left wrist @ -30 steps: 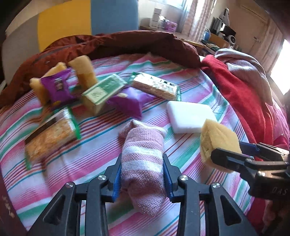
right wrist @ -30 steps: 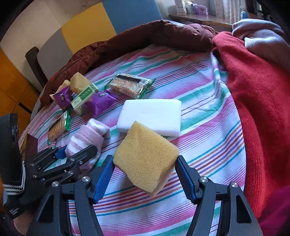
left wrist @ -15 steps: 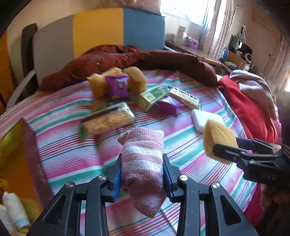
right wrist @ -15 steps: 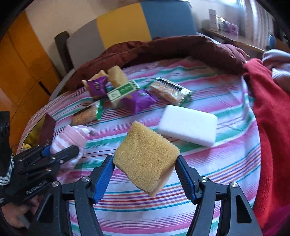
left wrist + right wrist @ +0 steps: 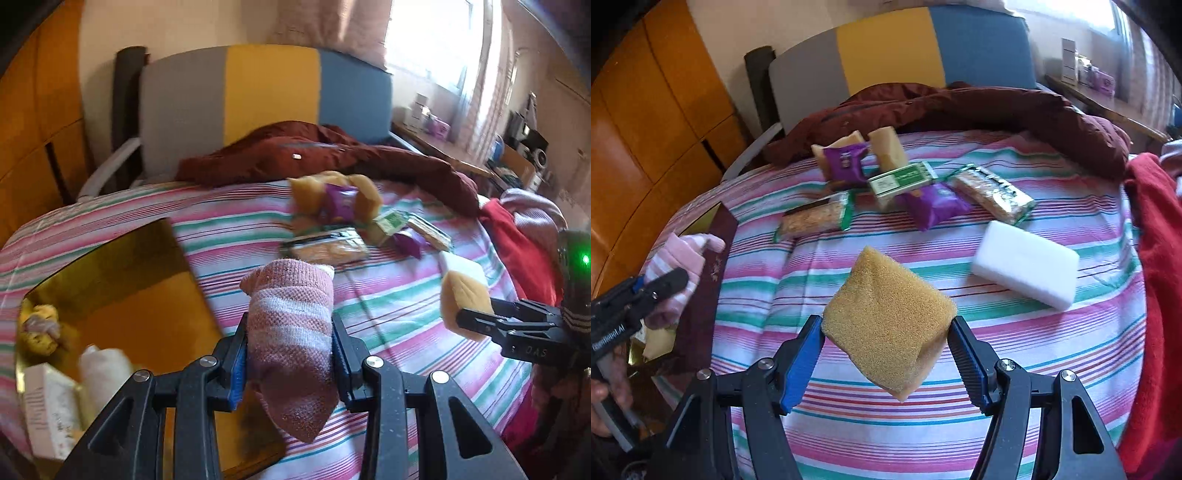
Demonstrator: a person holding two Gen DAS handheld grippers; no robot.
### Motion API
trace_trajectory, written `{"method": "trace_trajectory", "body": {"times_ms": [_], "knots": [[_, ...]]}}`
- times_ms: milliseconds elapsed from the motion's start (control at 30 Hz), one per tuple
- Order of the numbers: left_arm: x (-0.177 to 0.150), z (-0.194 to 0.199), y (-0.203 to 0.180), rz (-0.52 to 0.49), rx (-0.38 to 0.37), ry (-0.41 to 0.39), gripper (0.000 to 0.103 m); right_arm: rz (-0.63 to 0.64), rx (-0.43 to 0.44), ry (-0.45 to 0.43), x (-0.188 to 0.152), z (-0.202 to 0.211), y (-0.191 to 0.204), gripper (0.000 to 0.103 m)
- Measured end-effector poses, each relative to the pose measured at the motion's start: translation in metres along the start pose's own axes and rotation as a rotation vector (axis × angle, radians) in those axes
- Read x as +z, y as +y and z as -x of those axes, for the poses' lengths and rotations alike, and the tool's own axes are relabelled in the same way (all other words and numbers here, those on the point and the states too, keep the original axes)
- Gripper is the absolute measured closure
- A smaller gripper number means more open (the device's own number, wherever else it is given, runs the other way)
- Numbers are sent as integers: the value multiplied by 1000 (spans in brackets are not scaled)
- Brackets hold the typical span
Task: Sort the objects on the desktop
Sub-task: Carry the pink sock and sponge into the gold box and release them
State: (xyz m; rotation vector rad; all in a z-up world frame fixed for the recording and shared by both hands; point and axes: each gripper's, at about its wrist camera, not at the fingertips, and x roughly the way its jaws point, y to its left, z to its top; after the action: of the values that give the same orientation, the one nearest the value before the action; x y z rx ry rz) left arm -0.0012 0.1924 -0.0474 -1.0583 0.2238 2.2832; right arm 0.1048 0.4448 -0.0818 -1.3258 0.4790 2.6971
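Note:
My left gripper [image 5: 290,354] is shut on a rolled pink-and-white striped sock [image 5: 290,325] and holds it in the air at the right edge of a gold-lined box [image 5: 125,295]; the sock also shows in the right wrist view [image 5: 677,266]. My right gripper [image 5: 886,343] is shut on a yellow sponge [image 5: 890,317], held above the striped bedspread [image 5: 960,387]; the sponge also shows in the left wrist view [image 5: 465,301]. A white sponge block [image 5: 1025,264], snack bars [image 5: 991,194], purple packets [image 5: 934,205] and a green box [image 5: 903,179] lie further back.
The box holds a yellow-pink bundle [image 5: 38,326], a white roll [image 5: 103,373] and a small carton [image 5: 51,410]. A maroon jacket [image 5: 960,107] lies at the back, red clothes [image 5: 1156,258] at the right. A striped chair [image 5: 258,103] and orange cabinets [image 5: 646,110] stand behind.
Both grippers have swung left with their loads. The box has come far into the left view, and the sock now hangs at its edge. The sponge has stayed gripped.

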Motion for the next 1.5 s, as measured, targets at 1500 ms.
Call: {"method": "trace_trajectory", "body": {"times_ms": [1500], "knots": [[-62, 43, 181, 385, 219, -16, 52, 320, 318, 86, -12, -46, 265, 26]]}}
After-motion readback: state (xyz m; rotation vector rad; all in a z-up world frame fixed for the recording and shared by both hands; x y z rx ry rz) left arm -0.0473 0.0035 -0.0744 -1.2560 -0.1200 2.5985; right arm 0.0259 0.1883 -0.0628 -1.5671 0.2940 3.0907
